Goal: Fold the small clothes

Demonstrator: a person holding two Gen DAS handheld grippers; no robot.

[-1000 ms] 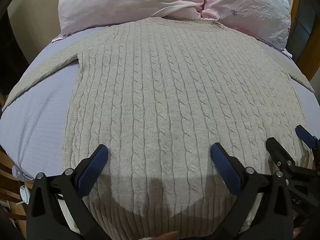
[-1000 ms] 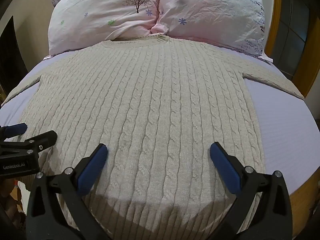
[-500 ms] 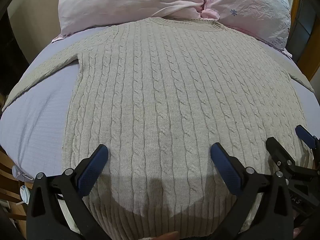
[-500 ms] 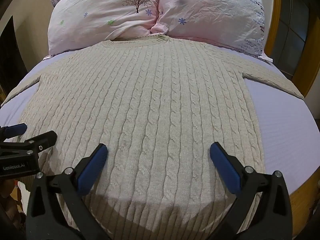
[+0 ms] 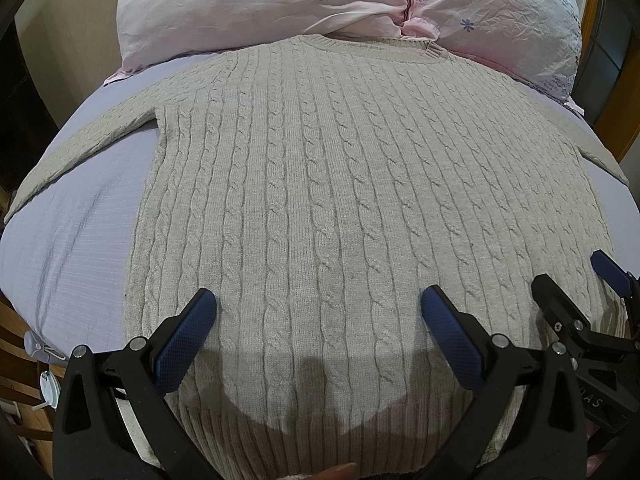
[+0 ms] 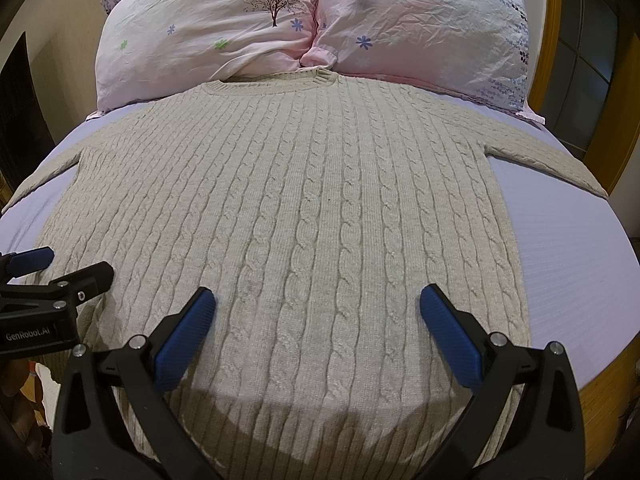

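My left gripper (image 5: 318, 312): jaws spread wide, nothing between them, hovering over the hem end of the sweater (image 5: 340, 200). Blue pads (image 5: 184, 336) flank the lower knit. Whether they touch the fabric, cannot tell.

My right gripper (image 6: 316, 310): jaws likewise spread apart, empty, above the same lower stretch of the sweater (image 6: 312, 208). Each gripper shows in the other's view: the right one at 4 o'clock in the left view (image 5: 576, 292), the left one at 9 o'clock in the right view (image 6: 60, 268).

Sweater: beige cable knit, lying flat on the bed, ribbed hem towards me at 6 o'clock, collar at 12 o'clock. Sleeves run out towards 9 and 3 o'clock, reaching the bed's edges. My own shadow falls across the hem.

Bed sheet (image 5: 76, 232): pale lilac, bare strips either side of the sweater body; a few creases on the left strip.

Pillows (image 6: 208, 28): two pink ones with flower and tree print, side by side at 12 o'clock, just behind the collar, their lower edge touching or nearly touching it.

Wooden frame (image 6: 624, 92) at 2 o'clock past the bed's edge. Small white items (image 5: 44, 364) hang off the bed at 8 o'clock in the left view; too small to identify.
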